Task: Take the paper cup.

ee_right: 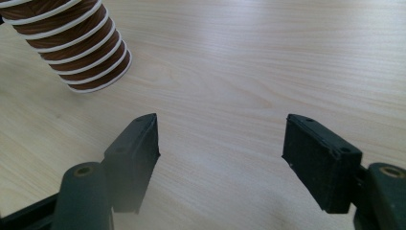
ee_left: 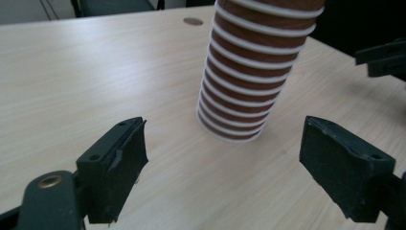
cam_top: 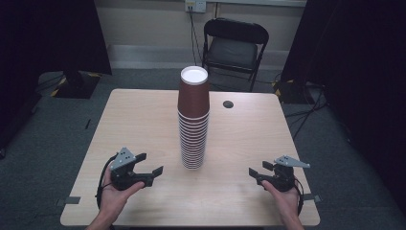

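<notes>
While jaws gape, cup stack [cam_top: 194, 120] between grippers.

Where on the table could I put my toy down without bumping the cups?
Most of the table is bare: the wide left side, and the right side around the small hole. The middle holds the cup stack. The near edge is busy with the left hand-held gripper and right hand-held gripper.
</notes>
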Available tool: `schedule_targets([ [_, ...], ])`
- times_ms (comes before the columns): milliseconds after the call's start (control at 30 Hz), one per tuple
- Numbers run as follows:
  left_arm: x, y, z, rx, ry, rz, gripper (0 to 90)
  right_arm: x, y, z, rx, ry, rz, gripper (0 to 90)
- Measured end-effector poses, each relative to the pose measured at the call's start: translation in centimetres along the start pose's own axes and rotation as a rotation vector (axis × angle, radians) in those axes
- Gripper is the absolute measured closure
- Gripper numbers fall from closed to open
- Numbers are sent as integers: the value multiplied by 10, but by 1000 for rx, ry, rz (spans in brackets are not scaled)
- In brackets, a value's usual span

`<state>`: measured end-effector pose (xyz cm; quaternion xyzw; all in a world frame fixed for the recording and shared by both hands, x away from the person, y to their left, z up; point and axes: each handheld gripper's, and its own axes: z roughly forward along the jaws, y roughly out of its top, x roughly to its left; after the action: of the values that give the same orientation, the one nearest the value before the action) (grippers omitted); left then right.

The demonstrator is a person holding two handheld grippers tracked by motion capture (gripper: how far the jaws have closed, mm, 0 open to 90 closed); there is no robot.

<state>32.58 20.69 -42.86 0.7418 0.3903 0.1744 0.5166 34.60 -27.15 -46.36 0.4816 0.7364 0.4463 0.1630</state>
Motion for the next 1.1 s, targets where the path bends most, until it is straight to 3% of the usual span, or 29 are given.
schedule_targets([
  [67, -2, 4, -1, -28, -19, 3, 164, 0, 0, 1, 7, 1, 0, 277],
  [100, -4, 9, -4, -85, -36, -10, 171, 1, 0, 1, 3, 8, -1, 272],
  [133, -4, 12, -5, -102, -39, -9, 172, 1, 0, 1, 1, 5, -9, 259],
  [267, -4, 24, -8, -73, -73, -37, 157, 5, 0, 0, -23, 27, -10, 255],
  [333, -4, 26, -8, -77, -70, -40, 160, 7, 1, 0, -21, 29, -16, 253],
  [367, -4, 31, -7, -50, -47, -30, 160, 8, 1, 0, -23, 31, -19, 251],
  [567, -5, 45, -3, -68, -42, 12, 160, 11, 1, 0, -24, 38, -32, 241],
  [667, -5, 51, -4, -85, -27, 6, 183, 11, 1, -1, -22, 40, -34, 240],
  [933, -12, 74, -2, -99, -80, 49, 160, 13, -1, -1, -16, 42, -35, 233],
  [967, -13, 79, -2, -92, -106, 56, 165, 13, -1, -1, -15, 43, -35, 232],
  [1000, -14, 82, -3, -88, -113, 64, 224, 12, -1, -1, -11, 43, -35, 236],
  [1100, -16, 93, -3, -98, -116, 73, 198, 11, -1, 0, -3, 43, -37, 237],
])
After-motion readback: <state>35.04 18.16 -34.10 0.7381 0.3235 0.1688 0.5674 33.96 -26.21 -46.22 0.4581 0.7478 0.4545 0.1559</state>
